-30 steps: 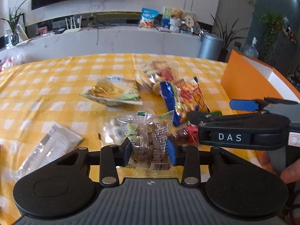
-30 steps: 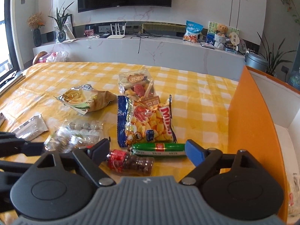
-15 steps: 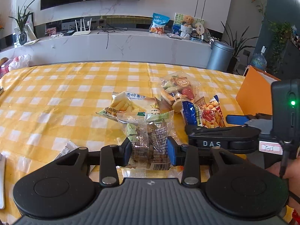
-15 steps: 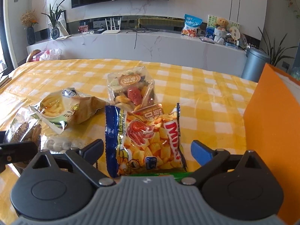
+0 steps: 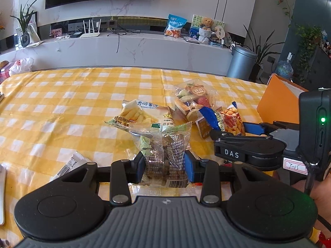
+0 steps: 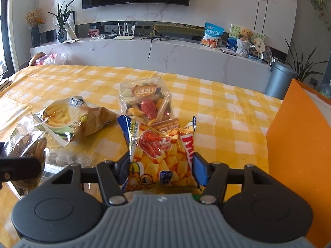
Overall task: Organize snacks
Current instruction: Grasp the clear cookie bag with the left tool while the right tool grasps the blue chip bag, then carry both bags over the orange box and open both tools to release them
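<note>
left gripper (image 5: 164, 168) jaws clamp clear biscuit pack (image 5: 163, 155) | right gripper (image 6: 160, 168) jaws closing around chip bag (image 6: 163, 155) (base hidden)

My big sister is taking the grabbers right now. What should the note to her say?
Left gripper: shut on the clear cookie packet.
Right gripper: jaws closing around the chips bag; the pads look to be touching its sides.
On the checked table: potato sticks bag, mixed snack bag.
Orange box stands on the right.
Done: two bags gripped.
Left: probably box these, then the others.
</note>
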The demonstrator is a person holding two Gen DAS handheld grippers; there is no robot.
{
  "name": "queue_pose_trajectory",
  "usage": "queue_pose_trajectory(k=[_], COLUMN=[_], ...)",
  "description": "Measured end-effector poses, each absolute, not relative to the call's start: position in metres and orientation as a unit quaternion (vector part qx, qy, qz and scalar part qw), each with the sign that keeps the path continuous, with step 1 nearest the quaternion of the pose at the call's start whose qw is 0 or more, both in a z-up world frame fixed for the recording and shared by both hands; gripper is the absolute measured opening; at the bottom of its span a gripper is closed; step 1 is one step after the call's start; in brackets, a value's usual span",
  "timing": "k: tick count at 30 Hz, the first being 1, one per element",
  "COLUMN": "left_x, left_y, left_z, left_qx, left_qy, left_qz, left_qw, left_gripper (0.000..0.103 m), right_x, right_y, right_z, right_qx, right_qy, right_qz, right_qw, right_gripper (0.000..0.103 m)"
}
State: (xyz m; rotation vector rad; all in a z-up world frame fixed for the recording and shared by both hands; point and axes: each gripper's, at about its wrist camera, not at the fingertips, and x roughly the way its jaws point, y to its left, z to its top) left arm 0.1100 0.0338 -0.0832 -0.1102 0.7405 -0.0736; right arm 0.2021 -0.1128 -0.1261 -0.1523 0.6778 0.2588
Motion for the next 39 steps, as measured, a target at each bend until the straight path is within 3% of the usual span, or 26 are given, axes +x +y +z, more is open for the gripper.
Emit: queue_pose_trajectory(k=[12, 25, 39], left_x=[0.089, 0.091, 0.158], left_y=[0.025, -0.064, -0.198], left_z=[-0.039, 0.008, -0.001], left_qx=[-0.049, 0.017, 0.06], left_qy=[0.339, 0.328, 0.381], left_qz=[-0.053, -0.18, -0.319], left_qw=[0.938, 0.927, 0.865], left_gripper=[0.044, 0.044, 0.044], right_x=[0.151, 0.1, 0.117], right_y=[-0.12, -0.212, -0.347], right_z=[-0.064, 0.003, -0.001], right_qx=[-0.101, -0.119, -0.138], right_qy=[0.277, 0.245, 0.331], right_qz=[0.151, 0.135, 0.088], right_qw=[0.944, 0.953, 0.929], right_gripper=[0.058, 0.057, 0.057])
